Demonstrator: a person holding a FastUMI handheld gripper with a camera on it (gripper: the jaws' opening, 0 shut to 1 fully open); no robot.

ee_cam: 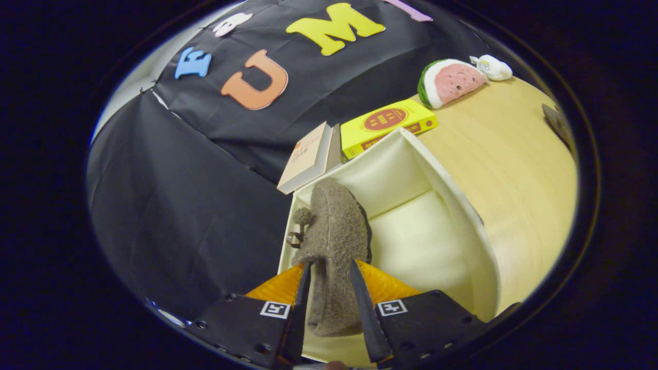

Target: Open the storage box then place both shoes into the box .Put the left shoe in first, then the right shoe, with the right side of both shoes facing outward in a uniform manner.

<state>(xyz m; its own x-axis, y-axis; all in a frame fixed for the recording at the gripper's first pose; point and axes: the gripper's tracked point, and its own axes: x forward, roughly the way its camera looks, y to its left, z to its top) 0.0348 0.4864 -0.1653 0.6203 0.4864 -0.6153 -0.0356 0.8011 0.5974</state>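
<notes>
The gripper (331, 288) clasps a brown fuzzy shoe (334, 241) between both fingers, over the open cream storage box (452, 205). The box stands on the table (509, 159), with two books (360, 139) against its far side.

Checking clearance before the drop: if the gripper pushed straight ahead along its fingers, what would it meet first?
The gripper, shut on the brown shoe, points into the open storage box; the shoe's toe would probably meet the box's far wall first.
</notes>
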